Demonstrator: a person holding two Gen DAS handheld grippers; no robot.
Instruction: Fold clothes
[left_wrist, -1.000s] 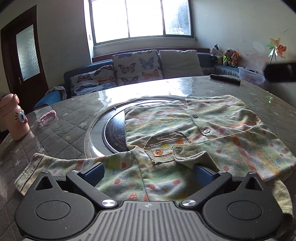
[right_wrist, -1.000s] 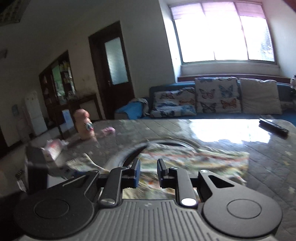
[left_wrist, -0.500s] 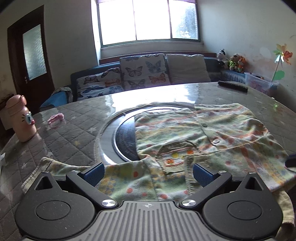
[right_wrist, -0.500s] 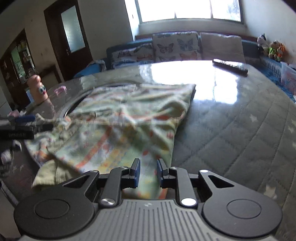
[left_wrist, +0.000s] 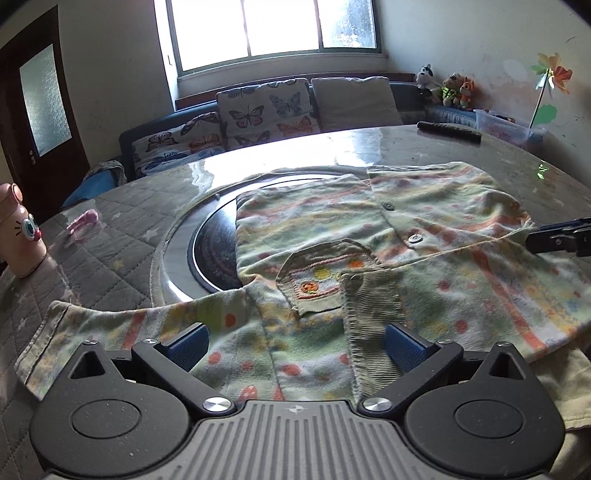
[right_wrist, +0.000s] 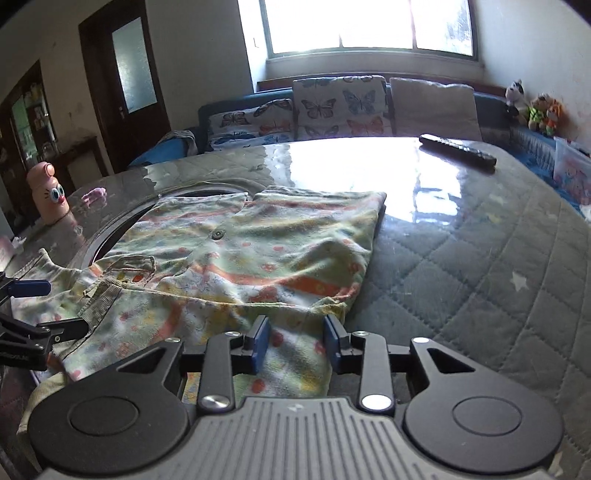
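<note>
Shirt (left_wrist: 369, 236) hem under open left gripper (left_wrist: 295, 341)

Black gripper (left_wrist: 295, 343) linkages, blue ribbed pads (left_wrist: 188, 345), silver screws (left_wrist: 212, 404), grey ridged body

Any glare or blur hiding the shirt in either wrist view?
Left wrist: window glare on the table behind the shirt; the shirt is sharp. Right wrist: stronger glare beyond the shirt; fabric is clear, the frame's left edge dim.

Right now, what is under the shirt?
The shirt lies on a round table with a quilted cover, partly over its dark round centre plate. Whatever lies beneath the cloth itself is hidden.
</note>
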